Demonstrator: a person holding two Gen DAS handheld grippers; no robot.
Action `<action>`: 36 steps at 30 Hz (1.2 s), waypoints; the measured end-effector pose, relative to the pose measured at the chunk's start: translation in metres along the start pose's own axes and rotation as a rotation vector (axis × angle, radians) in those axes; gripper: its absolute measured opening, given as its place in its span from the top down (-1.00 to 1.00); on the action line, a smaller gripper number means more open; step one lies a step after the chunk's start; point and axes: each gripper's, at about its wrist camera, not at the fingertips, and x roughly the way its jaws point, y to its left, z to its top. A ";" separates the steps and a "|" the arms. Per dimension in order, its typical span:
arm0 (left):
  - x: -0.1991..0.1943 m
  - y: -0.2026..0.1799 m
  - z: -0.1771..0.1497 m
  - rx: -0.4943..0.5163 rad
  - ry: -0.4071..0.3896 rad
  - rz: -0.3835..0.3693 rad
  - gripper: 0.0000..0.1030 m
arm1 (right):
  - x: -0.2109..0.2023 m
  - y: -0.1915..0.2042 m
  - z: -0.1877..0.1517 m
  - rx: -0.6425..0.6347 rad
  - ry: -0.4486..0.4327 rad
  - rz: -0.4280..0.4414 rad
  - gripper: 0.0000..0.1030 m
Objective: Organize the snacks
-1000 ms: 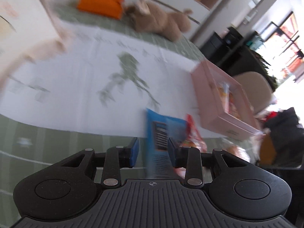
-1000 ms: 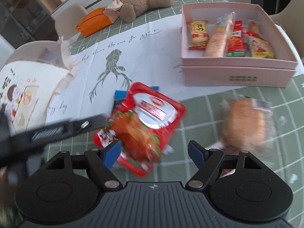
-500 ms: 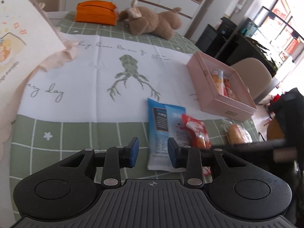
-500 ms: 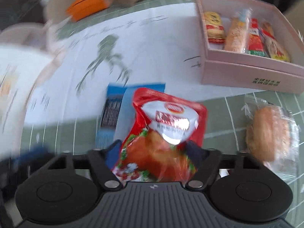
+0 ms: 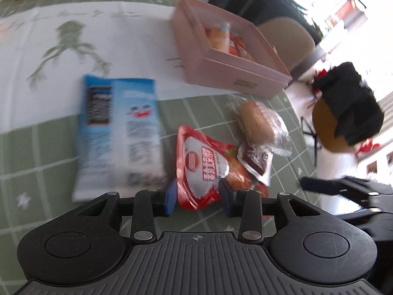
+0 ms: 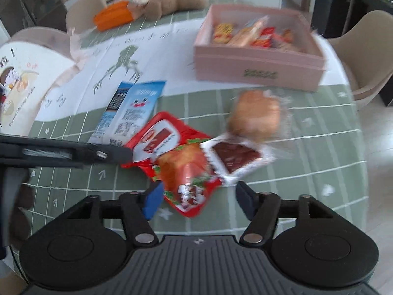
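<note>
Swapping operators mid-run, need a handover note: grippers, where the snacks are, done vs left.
Left gripper: jaws opening, red pouch between them, pads not pressing on it.
Right gripper: jaws opening, holds nothing; the pouch's lower end lies between them.
Loose on the green checked tablecloth: red pouch, blue packet, wrapped bun, small white-edged sachet overlapping the pouch.
Done: several snacks already in the pink box.
Left: those four loose items, likely into the box.
</note>
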 end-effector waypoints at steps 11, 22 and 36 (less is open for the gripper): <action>0.024 -0.073 0.051 0.059 -0.098 -0.026 0.07 | -0.010 -0.068 -0.027 0.113 -0.036 -0.140 -0.49; 0.022 -0.084 0.039 0.083 -0.058 0.055 0.07 | 0.003 -0.112 -0.023 0.156 -0.115 -0.139 -0.52; -0.001 -0.035 -0.039 -0.018 0.033 0.063 0.08 | 0.025 -0.086 -0.026 -0.041 -0.018 -0.122 0.01</action>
